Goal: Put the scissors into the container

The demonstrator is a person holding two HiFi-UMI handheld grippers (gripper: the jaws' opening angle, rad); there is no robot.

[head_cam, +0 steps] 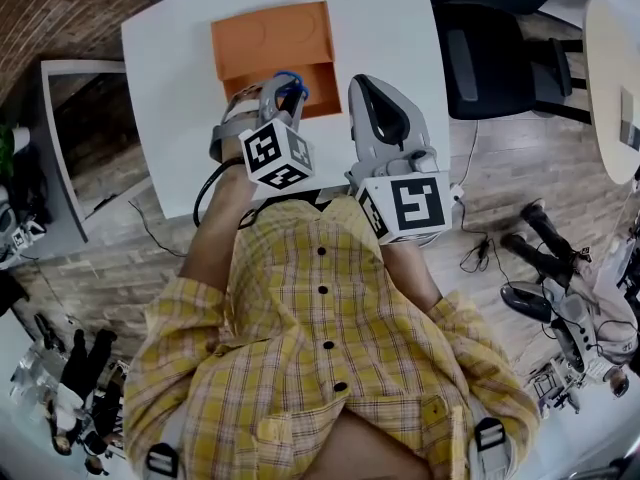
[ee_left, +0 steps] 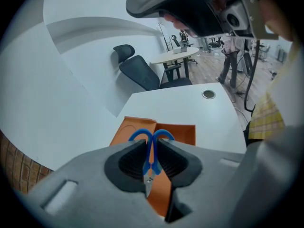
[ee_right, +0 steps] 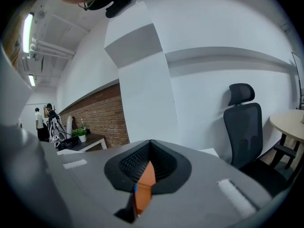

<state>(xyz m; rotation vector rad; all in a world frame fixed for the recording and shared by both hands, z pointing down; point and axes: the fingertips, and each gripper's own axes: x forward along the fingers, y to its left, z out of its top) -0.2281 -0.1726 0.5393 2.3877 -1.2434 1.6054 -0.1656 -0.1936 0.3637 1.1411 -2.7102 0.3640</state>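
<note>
An orange container [head_cam: 270, 38] lies on the white table [head_cam: 165, 118]. In the head view my left gripper [head_cam: 281, 92] hovers over the container's near edge, shut on blue-handled scissors [head_cam: 291, 84]. The left gripper view shows the scissors [ee_left: 152, 151] pinched between the pads, blue handles pointing away and blades towards the camera, with the container [ee_left: 183, 135] underneath. My right gripper [head_cam: 366, 86] is just right of the container with its jaws shut and nothing in them. A sliver of the container [ee_right: 144, 185] shows through the right gripper [ee_right: 150, 150].
A black office chair [head_cam: 492, 38] stands right of the table, and a round beige table [head_cam: 612, 68] is further right. Cables [head_cam: 478, 253] lie on the wooden floor. The white table has a cable grommet [ee_left: 208, 94] beyond the container.
</note>
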